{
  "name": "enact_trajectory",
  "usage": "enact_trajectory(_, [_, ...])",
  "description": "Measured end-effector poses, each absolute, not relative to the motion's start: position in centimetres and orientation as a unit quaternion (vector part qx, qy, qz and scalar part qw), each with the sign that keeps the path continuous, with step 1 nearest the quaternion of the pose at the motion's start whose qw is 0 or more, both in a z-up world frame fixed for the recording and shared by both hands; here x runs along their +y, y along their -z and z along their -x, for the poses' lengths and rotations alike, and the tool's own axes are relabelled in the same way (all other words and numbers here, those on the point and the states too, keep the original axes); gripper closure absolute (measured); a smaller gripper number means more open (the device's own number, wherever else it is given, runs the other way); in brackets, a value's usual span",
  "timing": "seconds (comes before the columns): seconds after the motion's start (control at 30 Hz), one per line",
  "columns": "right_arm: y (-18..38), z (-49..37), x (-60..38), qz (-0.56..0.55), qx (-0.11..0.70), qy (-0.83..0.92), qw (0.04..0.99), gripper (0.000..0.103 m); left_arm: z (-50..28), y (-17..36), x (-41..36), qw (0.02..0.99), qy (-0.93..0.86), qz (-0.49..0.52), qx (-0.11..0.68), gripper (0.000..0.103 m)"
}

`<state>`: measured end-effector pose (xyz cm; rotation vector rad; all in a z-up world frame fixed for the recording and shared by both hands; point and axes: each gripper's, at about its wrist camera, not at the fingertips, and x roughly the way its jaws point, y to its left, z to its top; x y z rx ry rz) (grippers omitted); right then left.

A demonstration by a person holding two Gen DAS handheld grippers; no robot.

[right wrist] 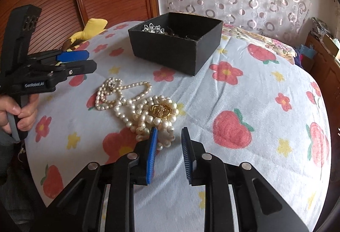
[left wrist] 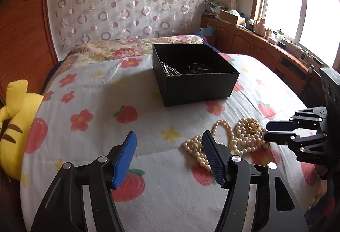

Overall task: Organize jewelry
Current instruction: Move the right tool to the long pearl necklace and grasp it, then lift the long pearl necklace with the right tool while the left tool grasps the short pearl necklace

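Both grippers, left and right, are held open and empty; tangled pearls could be snagged and dropped short of the box.

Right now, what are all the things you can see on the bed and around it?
pearl necklaces: a tangled pile, cream white, on the bedspread in front of the box
gold pendant: one, gold, among the pearls
box: one, black, open, on the bedspread, silver jewelry inside
bedspread: one, white with red flowers and strawberries
plush toy: one, yellow with brown stripes, at the bed's edge
left hand-held gripper: blue pads, open, empty
right hand-held gripper: blue pads, open, at the pearls
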<state>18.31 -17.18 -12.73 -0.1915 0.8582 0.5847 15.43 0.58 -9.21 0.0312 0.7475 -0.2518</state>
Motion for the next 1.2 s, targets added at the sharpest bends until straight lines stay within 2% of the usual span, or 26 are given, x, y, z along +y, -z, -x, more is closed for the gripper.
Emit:
enact_trajectory(0.17, [12.9,-18.5,-16.7,0.103,0.411,-0.279,0.862,0.076,-15.2,9.9,0.7,0.921,0.122,-0.016,0.369,0.042])
enact_trajectory(0.23, [12.9,-18.4,-16.6,0.112,0.41,-0.281,0.861,0.082,-15.1,10.0,0.8,0.921,0.121,-0.016,0.371,0.042])
enact_trajectory(0.27, [12.9,-18.3,-16.5,0.115,0.409,-0.283,0.86,0.094,-15.1,10.1,0.8,0.92,0.12,-0.016,0.372,0.042])
enact_trajectory(0.47, [11.8,-17.2,-17.3,0.111,0.388,-0.289,0.868,0.094,-15.0,10.5,0.9,0.918,0.122,-0.014,0.377,0.042])
enact_trajectory(1.2, [-2.3,-15.1,-20.8,0.101,0.223,-0.261,0.934,0.094,-15.2,11.0,-0.2,0.911,0.133,-0.029,0.388,0.041])
